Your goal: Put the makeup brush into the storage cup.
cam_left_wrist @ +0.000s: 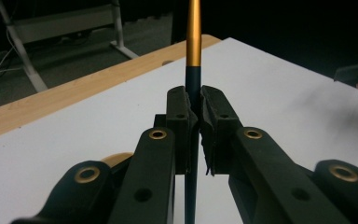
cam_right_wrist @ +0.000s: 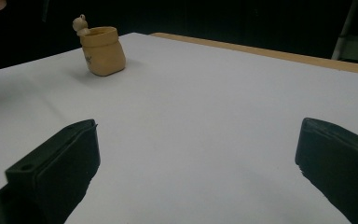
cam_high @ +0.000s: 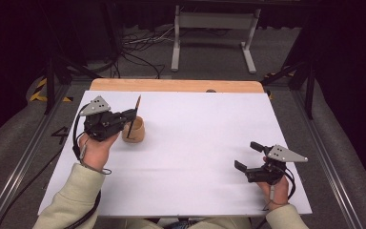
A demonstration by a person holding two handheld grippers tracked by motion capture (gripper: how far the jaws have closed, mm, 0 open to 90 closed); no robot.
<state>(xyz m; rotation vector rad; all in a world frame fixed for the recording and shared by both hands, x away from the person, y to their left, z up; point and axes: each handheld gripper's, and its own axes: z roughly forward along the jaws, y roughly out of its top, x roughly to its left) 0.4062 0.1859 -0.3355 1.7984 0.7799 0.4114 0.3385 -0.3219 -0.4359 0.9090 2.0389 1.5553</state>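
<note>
Standing beside pen (cam_high: 134, 117), wooden cup (cam_high: 133, 130), table (cam_high: 195, 143)

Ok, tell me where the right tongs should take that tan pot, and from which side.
Grip the pot across its round body, just below the rim, coming in level from its right as the high view shows it. It stands upright, that side faces bare table, and the left tongs with their pen crowd the other. A small figure sits on the rim. The right tongs look open wide enough.
</note>
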